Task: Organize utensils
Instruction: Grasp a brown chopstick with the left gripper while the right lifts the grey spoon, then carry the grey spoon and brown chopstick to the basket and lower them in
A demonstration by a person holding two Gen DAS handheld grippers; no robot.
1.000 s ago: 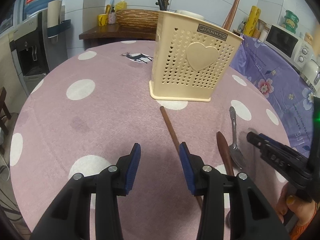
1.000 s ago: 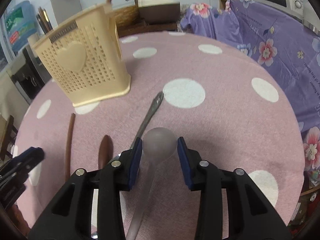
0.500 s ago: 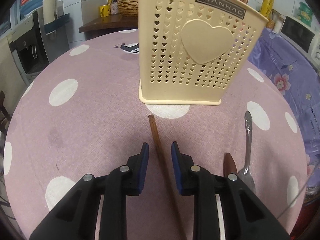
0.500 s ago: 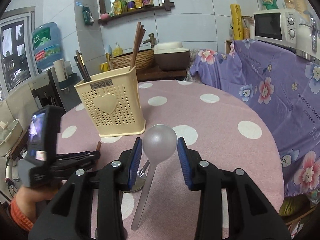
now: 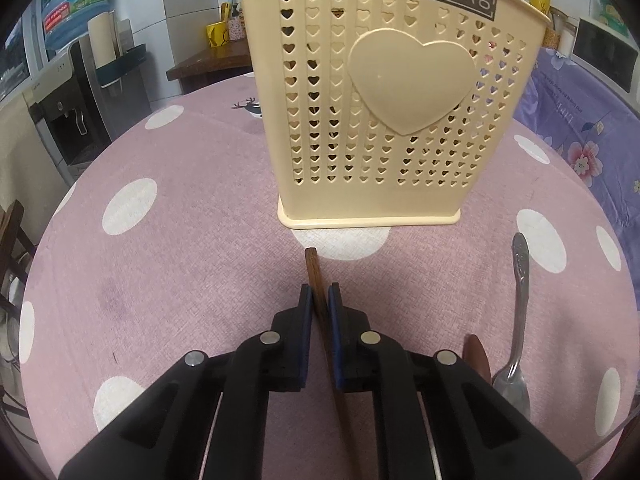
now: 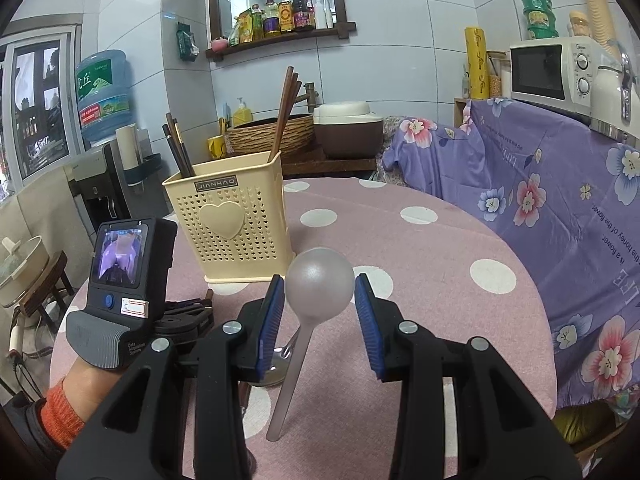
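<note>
A cream utensil holder [image 5: 384,104] with heart holes stands on the pink dotted table; it also shows in the right wrist view [image 6: 234,224] with several chopsticks [image 6: 286,110] in it. My left gripper [image 5: 319,308] is shut on a brown chopstick [image 5: 313,272] that lies on the cloth in front of the holder. A metal spoon [image 5: 516,320] and a brown wooden utensil [image 5: 478,356] lie to its right. My right gripper [image 6: 320,304] is shut on the bowl of a translucent plastic spoon [image 6: 320,280], held above the table, handle hanging down.
The left hand-held device [image 6: 128,276] sits left of my right gripper. A purple floral cloth [image 6: 560,200] covers furniture on the right, with a microwave [image 6: 552,74] on it. A water dispenser [image 5: 76,92] stands at the far left.
My left gripper moved forward over the brown chopstick and closed on it. My right gripper rose off the table with the plastic spoon in it.
</note>
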